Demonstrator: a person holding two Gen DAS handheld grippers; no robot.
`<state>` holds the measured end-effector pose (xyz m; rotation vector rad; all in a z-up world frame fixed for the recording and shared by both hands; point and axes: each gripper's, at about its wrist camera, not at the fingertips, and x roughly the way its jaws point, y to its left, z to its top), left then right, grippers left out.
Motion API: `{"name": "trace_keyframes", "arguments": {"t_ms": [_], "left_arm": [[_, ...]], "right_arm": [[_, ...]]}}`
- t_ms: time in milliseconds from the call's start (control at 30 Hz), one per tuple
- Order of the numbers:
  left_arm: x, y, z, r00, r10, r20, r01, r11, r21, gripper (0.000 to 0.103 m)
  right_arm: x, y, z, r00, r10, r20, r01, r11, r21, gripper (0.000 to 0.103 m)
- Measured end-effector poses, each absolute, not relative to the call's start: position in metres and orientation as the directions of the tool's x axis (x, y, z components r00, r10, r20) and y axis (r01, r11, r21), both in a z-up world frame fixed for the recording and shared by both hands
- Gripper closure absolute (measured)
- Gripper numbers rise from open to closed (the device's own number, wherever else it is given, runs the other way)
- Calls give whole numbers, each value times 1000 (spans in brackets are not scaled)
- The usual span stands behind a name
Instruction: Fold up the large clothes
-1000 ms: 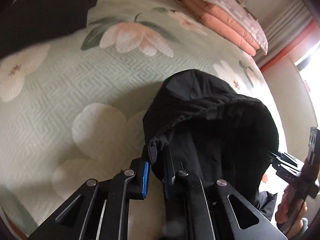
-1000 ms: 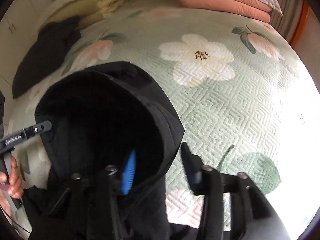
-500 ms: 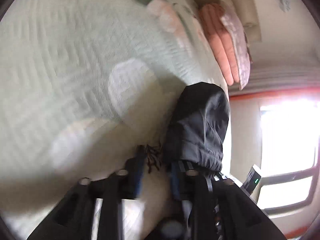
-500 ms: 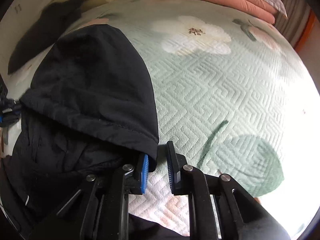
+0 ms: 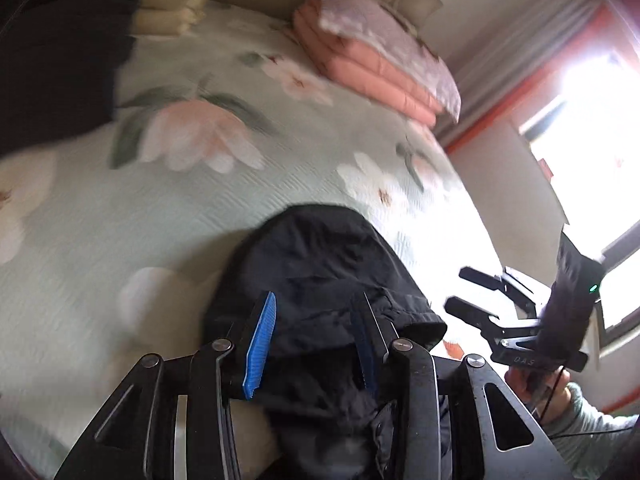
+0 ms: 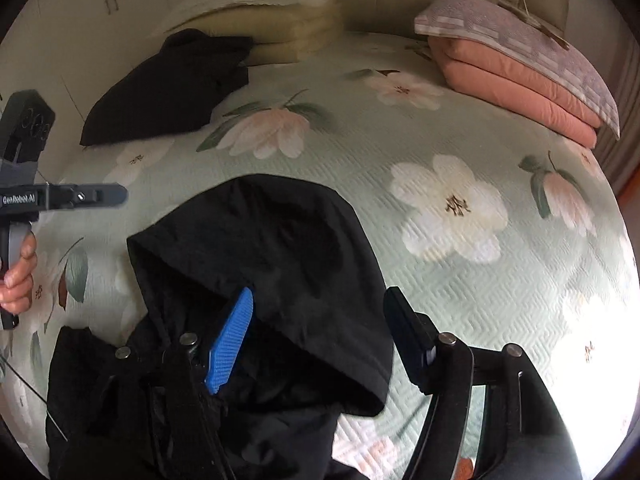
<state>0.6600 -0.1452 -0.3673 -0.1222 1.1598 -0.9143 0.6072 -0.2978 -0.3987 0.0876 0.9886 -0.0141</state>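
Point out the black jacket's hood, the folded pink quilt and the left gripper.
hood (image 6: 280,240), right wrist view, on its crown.
pink quilt (image 6: 516,80), right wrist view, on the folded side.
left gripper (image 5: 316,328), left wrist view, midway between its open fingertips.

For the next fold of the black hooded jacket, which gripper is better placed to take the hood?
Probably the right gripper: it is open with the hood edge lying between its fingers. The left gripper, also open, hangs over the hood; grip point unclear.
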Motion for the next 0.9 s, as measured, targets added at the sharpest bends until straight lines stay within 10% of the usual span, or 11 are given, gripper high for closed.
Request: {"name": "trace_keyframes", "arguments": {"t_ms": [267,700,900], "left_arm": [[638,-174,-455,6,-574,-819,642,630,-437,65],[617,-116,-404,133,-585,-800,617,680,-395,60],[638,-120,-459,62,-567,-822,543,710,-449,61]], "right_arm": [[633,-293,-500,385,74,-920,37,995,96,39],[597,-315,-448,435,59,-899,47,995,88,49],[603,-324,-496,360,75,-930,79,991,110,56]]}}
